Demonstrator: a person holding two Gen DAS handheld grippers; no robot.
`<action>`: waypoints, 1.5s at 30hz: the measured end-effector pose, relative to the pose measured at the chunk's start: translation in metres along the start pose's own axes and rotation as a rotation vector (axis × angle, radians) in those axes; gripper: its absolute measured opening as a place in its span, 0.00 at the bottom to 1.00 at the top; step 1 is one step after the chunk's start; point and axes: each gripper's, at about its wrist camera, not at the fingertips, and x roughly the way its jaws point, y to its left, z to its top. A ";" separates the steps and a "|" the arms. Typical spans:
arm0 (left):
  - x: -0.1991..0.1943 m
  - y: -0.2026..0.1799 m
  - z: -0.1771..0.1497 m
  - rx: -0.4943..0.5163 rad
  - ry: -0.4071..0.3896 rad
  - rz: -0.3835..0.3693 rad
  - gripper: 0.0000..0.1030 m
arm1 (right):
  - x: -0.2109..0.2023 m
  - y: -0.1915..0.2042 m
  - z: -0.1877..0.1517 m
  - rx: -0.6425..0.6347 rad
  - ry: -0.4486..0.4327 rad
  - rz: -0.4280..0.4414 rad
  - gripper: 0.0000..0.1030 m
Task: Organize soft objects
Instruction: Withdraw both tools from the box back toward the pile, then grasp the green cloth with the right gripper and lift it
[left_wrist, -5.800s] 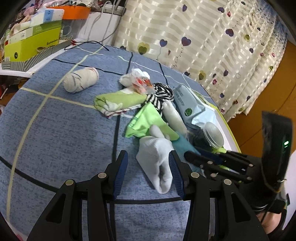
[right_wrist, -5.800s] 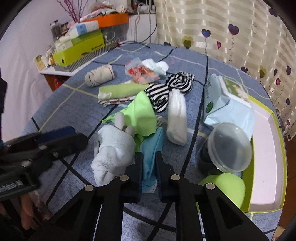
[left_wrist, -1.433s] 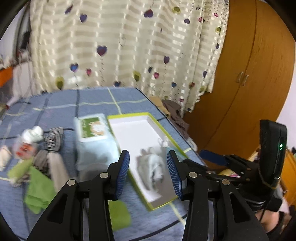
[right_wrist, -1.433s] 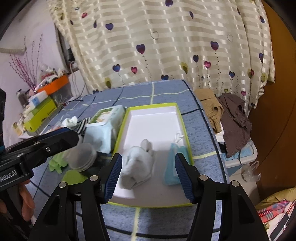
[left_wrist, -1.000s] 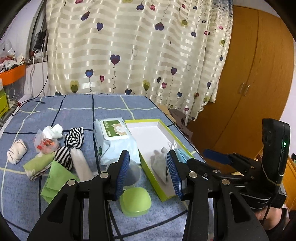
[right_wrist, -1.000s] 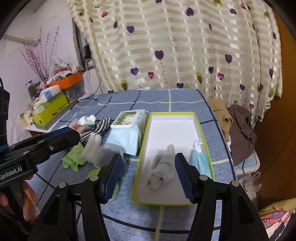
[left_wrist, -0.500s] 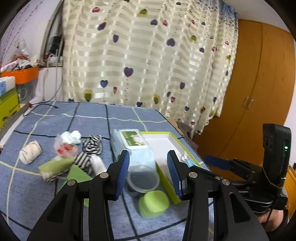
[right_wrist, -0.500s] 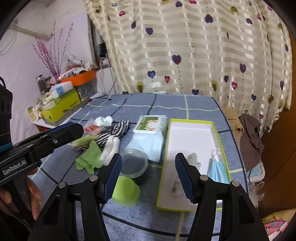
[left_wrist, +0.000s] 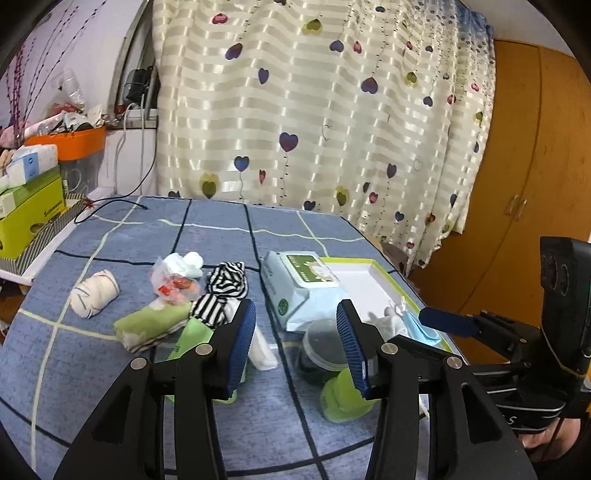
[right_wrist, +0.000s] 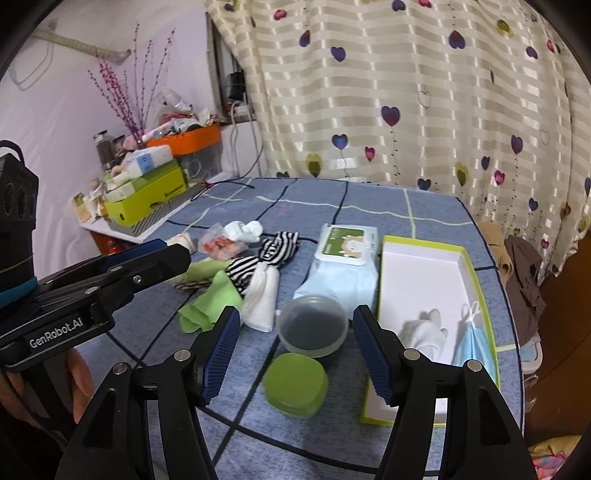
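Step in hand: between two picks; both tools hang above the bed, well apart from the soft things.
Left hand-held gripper (left_wrist: 296, 341): jaws wide, nothing between them.
Right hand-held gripper (right_wrist: 295, 345): jaws wide, also empty.
Tray (right_wrist: 424, 269): at the right on the blue bed cover (right_wrist: 369, 206); a white glove (right_wrist: 424, 334) and a blue face mask (right_wrist: 472, 345) lie already in its near end.
Things left: white sock (right_wrist: 263, 299), striped sock (right_wrist: 271, 254), green cloth (right_wrist: 210, 299), folded green towel (left_wrist: 155, 325), rolled sock (left_wrist: 94, 293), all in a pile left of the wipes pack (right_wrist: 343, 266).
White sock axis: long axis runs from far to near, one end under the striped sock, the broad end toward the camera.
Next move, as I judge: lower one tool to the white sock and close across its short width.
Care: the round container (right_wrist: 313, 326) and green lid (right_wrist: 295, 384) stand just beside it.
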 end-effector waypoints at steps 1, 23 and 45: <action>-0.001 0.004 0.000 -0.008 -0.002 0.003 0.46 | 0.001 0.003 0.001 -0.005 0.001 0.004 0.62; -0.005 0.069 -0.025 -0.121 0.092 0.077 0.46 | 0.026 0.041 -0.002 -0.054 0.054 0.072 0.66; -0.004 0.116 -0.034 -0.199 0.137 0.168 0.46 | 0.071 0.084 0.002 -0.147 0.139 0.124 0.66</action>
